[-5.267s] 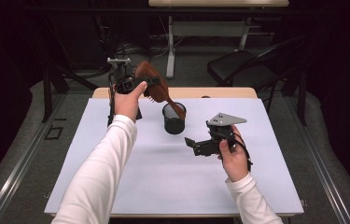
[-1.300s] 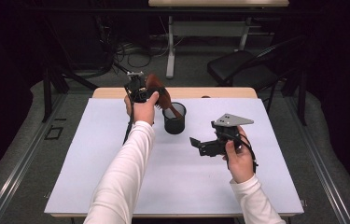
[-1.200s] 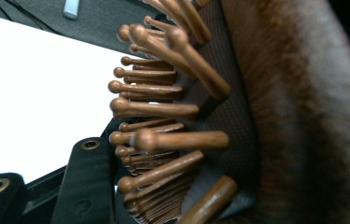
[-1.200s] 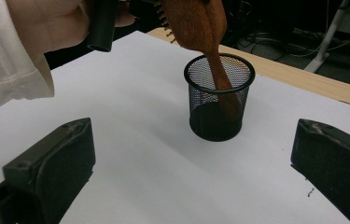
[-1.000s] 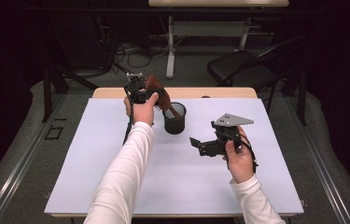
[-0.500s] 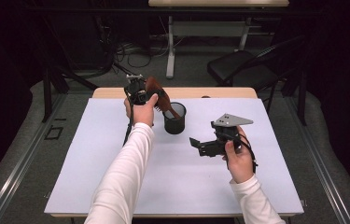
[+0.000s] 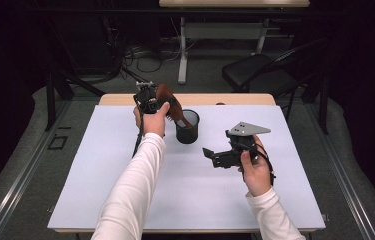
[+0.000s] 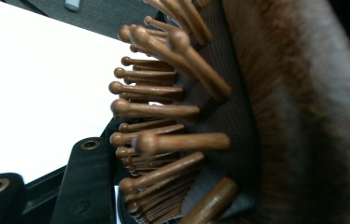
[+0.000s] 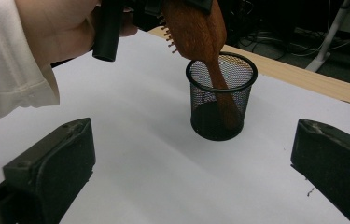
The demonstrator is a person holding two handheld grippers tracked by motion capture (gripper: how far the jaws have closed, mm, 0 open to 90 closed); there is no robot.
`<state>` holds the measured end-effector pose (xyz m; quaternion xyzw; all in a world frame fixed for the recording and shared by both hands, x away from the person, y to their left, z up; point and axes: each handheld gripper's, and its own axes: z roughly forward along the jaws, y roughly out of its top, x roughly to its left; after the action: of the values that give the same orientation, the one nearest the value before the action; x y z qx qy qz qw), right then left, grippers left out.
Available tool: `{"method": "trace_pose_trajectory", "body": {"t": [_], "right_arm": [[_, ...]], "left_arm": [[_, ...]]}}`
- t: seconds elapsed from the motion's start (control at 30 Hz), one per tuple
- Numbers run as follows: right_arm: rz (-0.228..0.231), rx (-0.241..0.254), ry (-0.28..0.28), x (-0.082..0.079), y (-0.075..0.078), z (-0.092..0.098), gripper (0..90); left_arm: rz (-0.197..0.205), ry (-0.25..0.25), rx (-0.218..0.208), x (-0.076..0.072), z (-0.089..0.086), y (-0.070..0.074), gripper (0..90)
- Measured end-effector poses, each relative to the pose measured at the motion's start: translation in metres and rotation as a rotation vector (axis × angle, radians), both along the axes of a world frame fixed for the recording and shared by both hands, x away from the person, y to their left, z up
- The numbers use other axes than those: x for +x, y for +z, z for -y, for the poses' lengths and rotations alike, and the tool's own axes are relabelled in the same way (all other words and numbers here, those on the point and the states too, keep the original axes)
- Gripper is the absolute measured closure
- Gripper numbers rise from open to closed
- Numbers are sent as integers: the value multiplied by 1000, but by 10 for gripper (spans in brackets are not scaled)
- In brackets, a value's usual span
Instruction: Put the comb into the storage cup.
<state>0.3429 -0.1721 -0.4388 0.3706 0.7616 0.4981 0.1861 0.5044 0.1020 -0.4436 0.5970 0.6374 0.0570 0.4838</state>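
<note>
Brown wooden paddle hairbrush [image 7: 167, 100] is standing handle-down in the black mesh cup [image 7: 187, 127]; my left gripper [image 7: 147, 98] is clamping its head (right gripper [image 7: 214, 155] is hanging wide apart).

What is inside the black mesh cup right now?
The wooden hairbrush's handle reaches down inside the mesh cup, its bristled head above the rim, held by the left gripper. The cup's dark bottom hides anything else.
</note>
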Motion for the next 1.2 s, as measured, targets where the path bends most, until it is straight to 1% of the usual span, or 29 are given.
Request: {"method": "trace_pose_trajectory", "body": {"t": [0.27,0.43,0.5,0.8,1.03,1.2], "right_arm": [[-1,2,1,0,0,0,0],[-1,4,-2,0,0,1,0],[-2,3,-1,0,0,0,0],[-1,1,-1,0,0,0,0],[-2,2,0,0,0,0,0],[-3,2,2,0,0,0,0]], "left_arm": [[3,-9,5,0,1,-2,480],[6,-3,1,0,1,-3,479],[4,-9,6,0,1,-4,479],[7,-8,2,0,1,-5,478],[20,-12,0,0,0,-7,474],[28,-19,-10,0,-1,-8,470]]}}
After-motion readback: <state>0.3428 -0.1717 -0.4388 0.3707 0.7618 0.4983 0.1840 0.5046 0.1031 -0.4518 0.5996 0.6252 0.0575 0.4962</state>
